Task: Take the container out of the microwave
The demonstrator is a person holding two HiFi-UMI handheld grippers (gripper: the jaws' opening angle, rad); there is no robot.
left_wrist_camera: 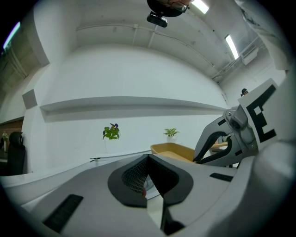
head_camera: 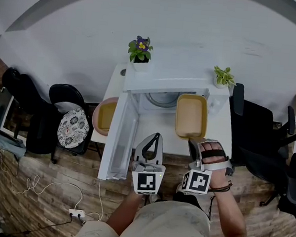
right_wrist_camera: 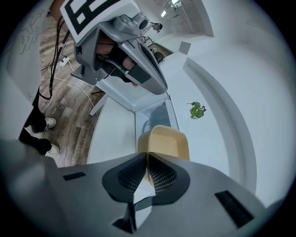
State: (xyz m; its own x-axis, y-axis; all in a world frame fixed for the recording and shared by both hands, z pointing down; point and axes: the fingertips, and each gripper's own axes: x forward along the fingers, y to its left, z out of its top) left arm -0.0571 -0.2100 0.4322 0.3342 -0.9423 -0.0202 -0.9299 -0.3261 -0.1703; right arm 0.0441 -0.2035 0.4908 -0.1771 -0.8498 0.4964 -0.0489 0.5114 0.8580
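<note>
White table (head_camera: 155, 124) underlies the container (head_camera: 191, 116), lengthwise toward wall (head_camera: 198, 36) (near rim gripped).

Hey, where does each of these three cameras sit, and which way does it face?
Head view: on the person's head, facing steeply down at the microwave and container; arms, left gripper and right gripper show.
Left gripper view: on the left gripper, facing level toward the flowers; its shut jaws show.
Right gripper view: on the right gripper, tilted down along the container its jaws clamp.
Shared: all show the container.
</note>
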